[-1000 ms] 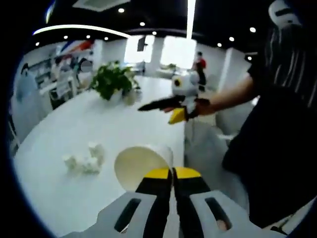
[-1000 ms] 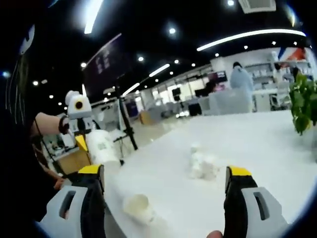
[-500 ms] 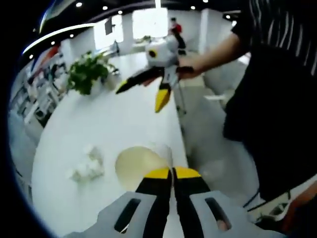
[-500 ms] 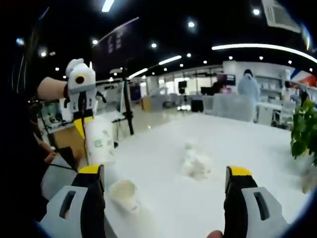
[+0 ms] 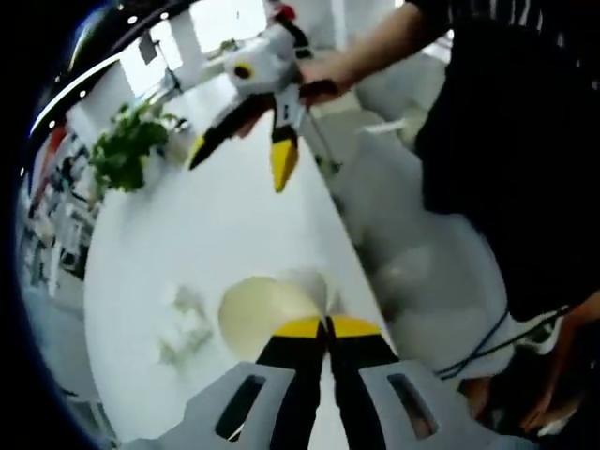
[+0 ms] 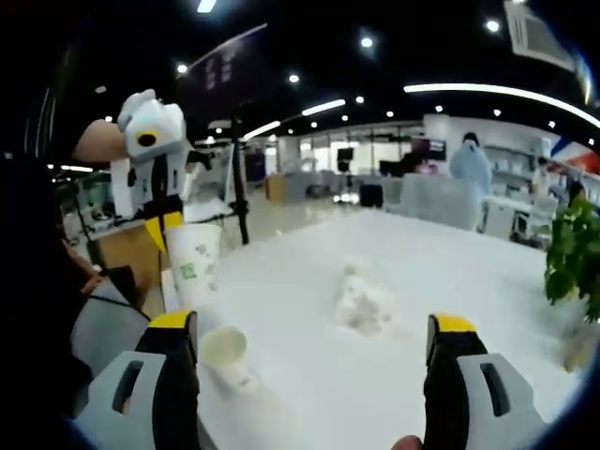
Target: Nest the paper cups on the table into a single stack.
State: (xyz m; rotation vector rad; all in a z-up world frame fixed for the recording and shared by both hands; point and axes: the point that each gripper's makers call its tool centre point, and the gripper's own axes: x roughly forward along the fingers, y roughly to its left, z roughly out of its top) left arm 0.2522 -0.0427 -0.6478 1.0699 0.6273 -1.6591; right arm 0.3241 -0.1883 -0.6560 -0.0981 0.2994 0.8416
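Observation:
My left gripper (image 5: 326, 327) is shut on the rim of a white paper cup (image 5: 267, 314), whose open mouth faces the camera above the white table (image 5: 225, 234). In the right gripper view the same cup (image 6: 195, 264), with a green print, hangs upright from the left gripper (image 6: 160, 228) over the table's near-left edge. A second paper cup (image 6: 225, 352) lies on its side on the table just below and to the right of it. My right gripper (image 6: 312, 328) stands wide open with nothing between its fingers; in the left gripper view the right gripper (image 5: 239, 161) is held above the table.
Crumpled white paper (image 6: 361, 300) lies mid-table, crumpled paper (image 5: 187, 328) left of the held cup. A potted plant (image 6: 572, 253) stands at the far end. A person in a dark striped top (image 5: 506, 141) stands at the table's edge (image 5: 352, 244). People and desks fill the background.
Both views have swung with the hands. The left gripper keeps hold of the cup, now a little higher and more upright beside the lying cup. The right gripper stays open.

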